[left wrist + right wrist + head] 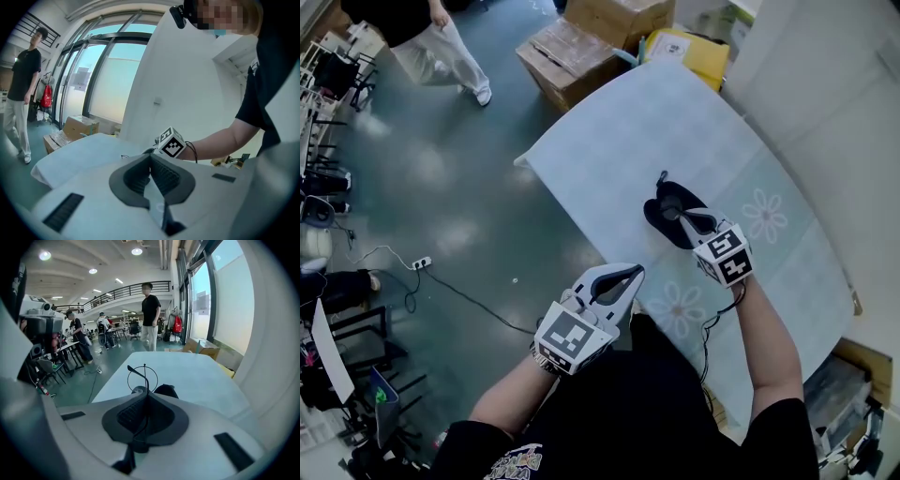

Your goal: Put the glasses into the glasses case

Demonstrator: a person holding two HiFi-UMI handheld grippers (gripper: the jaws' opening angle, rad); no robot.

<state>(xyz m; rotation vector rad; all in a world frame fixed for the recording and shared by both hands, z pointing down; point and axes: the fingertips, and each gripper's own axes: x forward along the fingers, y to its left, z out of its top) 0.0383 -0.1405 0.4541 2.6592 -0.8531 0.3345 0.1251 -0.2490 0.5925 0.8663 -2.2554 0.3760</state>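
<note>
At centre frame in the head view, the right gripper (682, 216) is clenching thin wire glasses (145, 379), hovering right by the black glasses case (661, 214) lying on the flowered table (609, 141). Lower down, the left gripper (151, 159) is hanging past the table's edge, jaws pressed together, empty. The yellow box (689, 47) label is reading too small.

The person wears a black short-sleeved shirt (675, 408). Left tool (632, 274) and right tool (681, 215): pale-grey shells, black-and-white marker cubes (572, 337).
</note>
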